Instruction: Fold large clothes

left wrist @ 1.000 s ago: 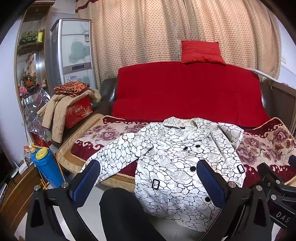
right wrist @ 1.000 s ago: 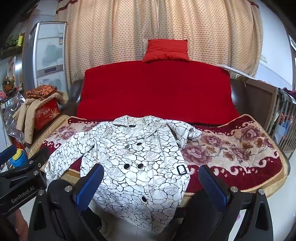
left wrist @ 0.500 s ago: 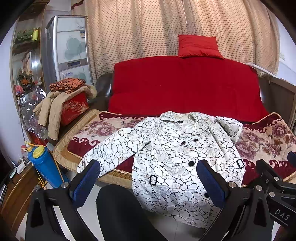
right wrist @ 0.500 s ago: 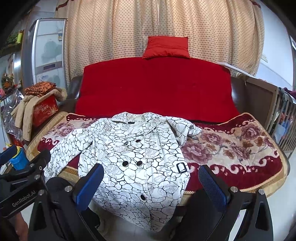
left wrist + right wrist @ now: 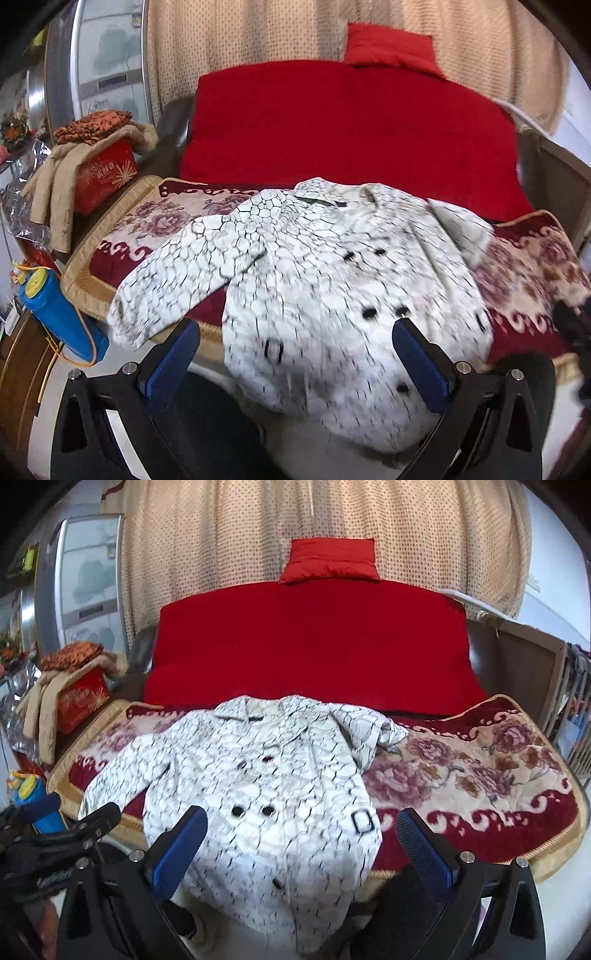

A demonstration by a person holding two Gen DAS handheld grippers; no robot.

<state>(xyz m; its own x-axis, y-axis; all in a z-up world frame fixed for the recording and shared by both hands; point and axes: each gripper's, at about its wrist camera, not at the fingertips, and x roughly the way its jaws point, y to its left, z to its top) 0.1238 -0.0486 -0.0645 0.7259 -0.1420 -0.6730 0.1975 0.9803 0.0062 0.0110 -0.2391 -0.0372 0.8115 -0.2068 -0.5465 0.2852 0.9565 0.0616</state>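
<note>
A white coat (image 5: 325,288) with a black crackle pattern and black buttons lies face up on the sofa seat, its hem hanging over the front edge. One sleeve (image 5: 184,280) stretches out to the left; the other is bunched at the right shoulder (image 5: 373,734). The coat also shows in the right wrist view (image 5: 266,797). My left gripper (image 5: 295,354) is open and empty, just in front of the hem. My right gripper (image 5: 303,838) is open and empty, over the lower part of the coat. The left gripper's body (image 5: 55,849) shows at the left of the right wrist view.
The red sofa (image 5: 310,642) has a floral seat cover (image 5: 480,775) and a red cushion (image 5: 328,561) on top. A red box (image 5: 103,177) with a beige jacket and folded orange cloth stands left. A blue bottle (image 5: 55,314) stands on the floor at left.
Both grippers have moved forward toward the sofa, so the coat looks larger and nearer. Both stay open. The coat has not moved.
</note>
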